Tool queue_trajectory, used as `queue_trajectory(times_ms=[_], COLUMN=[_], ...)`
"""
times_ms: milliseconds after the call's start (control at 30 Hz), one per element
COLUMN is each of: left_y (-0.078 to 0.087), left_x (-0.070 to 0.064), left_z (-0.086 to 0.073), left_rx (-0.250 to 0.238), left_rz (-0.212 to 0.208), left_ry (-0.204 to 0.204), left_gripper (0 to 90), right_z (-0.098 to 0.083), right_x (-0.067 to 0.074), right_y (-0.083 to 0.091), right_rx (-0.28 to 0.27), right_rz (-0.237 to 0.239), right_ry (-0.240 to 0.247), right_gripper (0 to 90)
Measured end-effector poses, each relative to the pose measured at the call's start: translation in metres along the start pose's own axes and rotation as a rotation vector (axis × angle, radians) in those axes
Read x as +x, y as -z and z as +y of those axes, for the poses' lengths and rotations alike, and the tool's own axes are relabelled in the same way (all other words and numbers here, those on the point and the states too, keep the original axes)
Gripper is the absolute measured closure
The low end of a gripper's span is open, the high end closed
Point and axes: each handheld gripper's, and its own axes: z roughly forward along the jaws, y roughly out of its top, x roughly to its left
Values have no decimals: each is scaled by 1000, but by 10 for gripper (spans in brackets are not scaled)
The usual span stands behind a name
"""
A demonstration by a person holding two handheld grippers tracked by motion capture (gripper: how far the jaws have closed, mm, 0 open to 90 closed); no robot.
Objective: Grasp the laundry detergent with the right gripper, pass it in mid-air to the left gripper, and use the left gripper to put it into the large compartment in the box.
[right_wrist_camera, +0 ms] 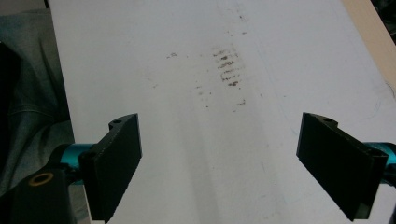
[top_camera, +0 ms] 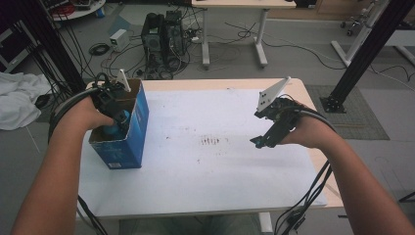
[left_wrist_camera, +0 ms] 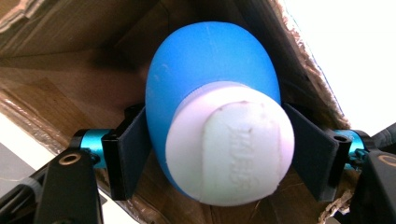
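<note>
A blue egg-shaped object with a white cap [left_wrist_camera: 219, 126] lies inside a cardboard box with blue outer walls [top_camera: 133, 134] at the table's left side. My left gripper [left_wrist_camera: 214, 112] reaches down into the box [left_wrist_camera: 70, 56]. Its two black pads flank the egg closely, and the grip looks slack. In the high view the egg [top_camera: 113, 131] shows under the left gripper [top_camera: 120, 121]. My right gripper [top_camera: 259, 142] hovers over the right half of the white table top [top_camera: 210, 171]. The right gripper [right_wrist_camera: 219, 163] is open, with bare table between its pads.
The box stands near the table's left edge. Dark smudges [right_wrist_camera: 226, 65] mark the middle of the white sheet. Beyond the far edge, computer towers [top_camera: 164, 36], cables and another desk's legs [top_camera: 232, 34] are on the floor. A white cloth [top_camera: 17, 100] lies at the left.
</note>
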Motion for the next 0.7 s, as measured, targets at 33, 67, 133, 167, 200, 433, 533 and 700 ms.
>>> queue_trajectory(times_ms=[33, 67, 133, 167, 200, 433, 533, 700], left_y=[1, 1, 4, 4, 5, 14, 19, 34], left_x=[-1, -2, -2, -3, -3, -4, -7, -8], left_z=[0, 0, 0, 0, 0, -4, -6, -7], left_rx=[-4, -16, -5, -8, -17, -16, -55, -34], left_rz=[7, 6, 7, 0, 7, 9, 0, -3], left_ry=[-2, 4, -6, -4, 1, -19, 14, -66], left_gripper=[273, 273, 273, 273, 273, 252, 252, 216], right_z=[0, 0, 0, 0, 0, 0, 0, 1], right_x=[0, 0, 0, 0, 1, 1, 0, -1], right_y=[0, 0, 0, 0, 0, 1, 1, 1], right_rx=[3, 3, 0, -4, 0, -3, -1, -5], right_rz=[0, 0, 2, 3, -1, -1, -1, 1], right_ry=[-1, -3, 1, 4, -5, -2, 0, 6], right_gripper=[132, 132, 132, 132, 132, 132, 132, 132])
